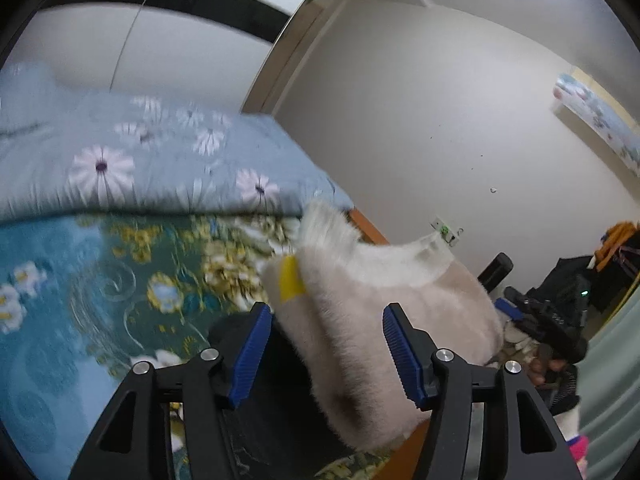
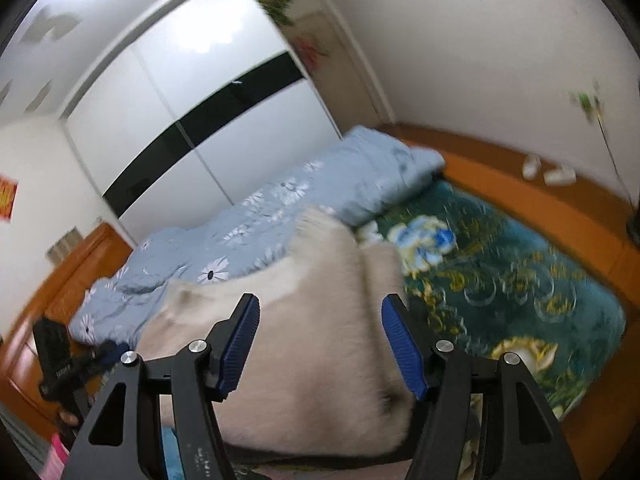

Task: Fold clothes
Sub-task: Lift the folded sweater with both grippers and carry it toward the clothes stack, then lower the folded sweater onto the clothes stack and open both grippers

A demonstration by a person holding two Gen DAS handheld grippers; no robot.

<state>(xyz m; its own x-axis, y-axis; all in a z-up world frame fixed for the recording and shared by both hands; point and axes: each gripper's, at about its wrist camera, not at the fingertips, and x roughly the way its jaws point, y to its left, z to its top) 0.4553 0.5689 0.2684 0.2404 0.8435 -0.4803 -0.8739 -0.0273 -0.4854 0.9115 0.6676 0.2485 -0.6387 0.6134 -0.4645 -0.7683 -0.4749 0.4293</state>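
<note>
Both tools, left (image 1: 326,354) and right (image 2: 320,344), gape over the fuzzy garment (image 2: 316,344).

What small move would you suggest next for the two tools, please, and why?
Probably close both tools on the fluffy white garment. The left tool and right tool each stand open with the fabric lying between the blue pads, so neither seems to grip it yet above the bed.
</note>
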